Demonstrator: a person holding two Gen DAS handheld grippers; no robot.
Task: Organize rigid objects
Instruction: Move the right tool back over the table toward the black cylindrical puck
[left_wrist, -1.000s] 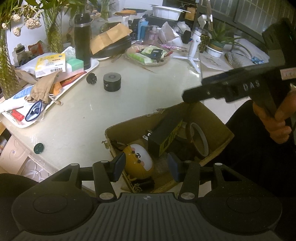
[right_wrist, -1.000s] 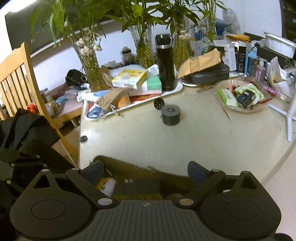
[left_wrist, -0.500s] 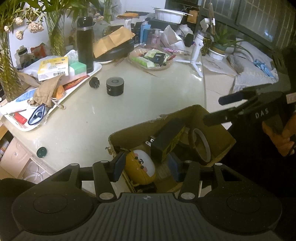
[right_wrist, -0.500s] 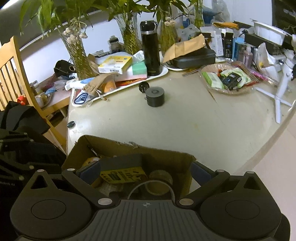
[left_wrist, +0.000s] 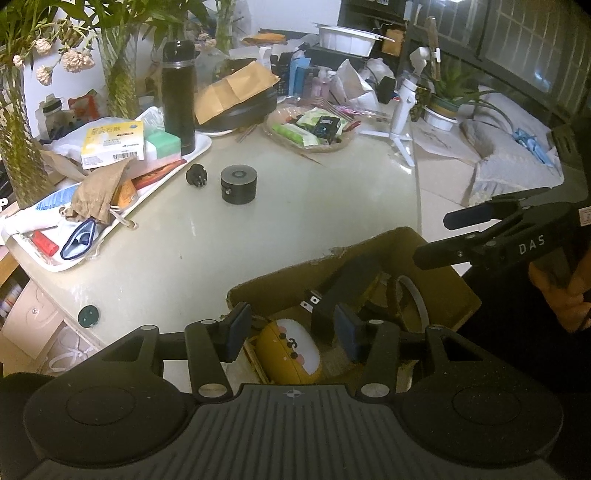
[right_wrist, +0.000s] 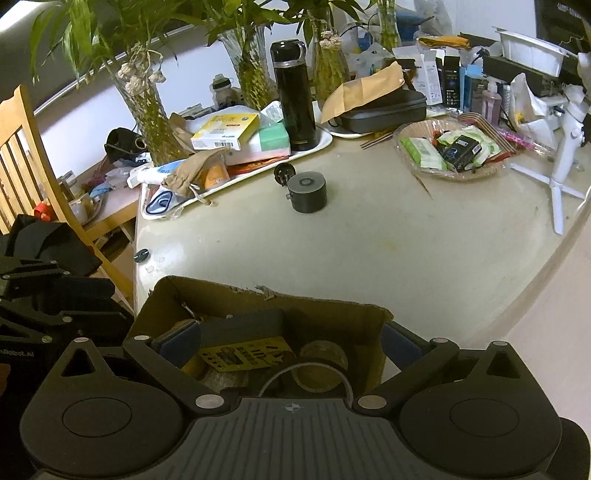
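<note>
Cardboard box (right_wrist: 258, 306) between wide right gripper (right_wrist: 288, 343)

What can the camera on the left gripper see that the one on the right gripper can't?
Only the left view shows the yellow egg-shaped toy in the brown cardboard box, the open right gripper in a hand, and a potted spiky plant. Only the right view shows the wooden chair. Both show the box, the short black cylinder, the tall black flask and the black adapter with a yellow label.
</note>
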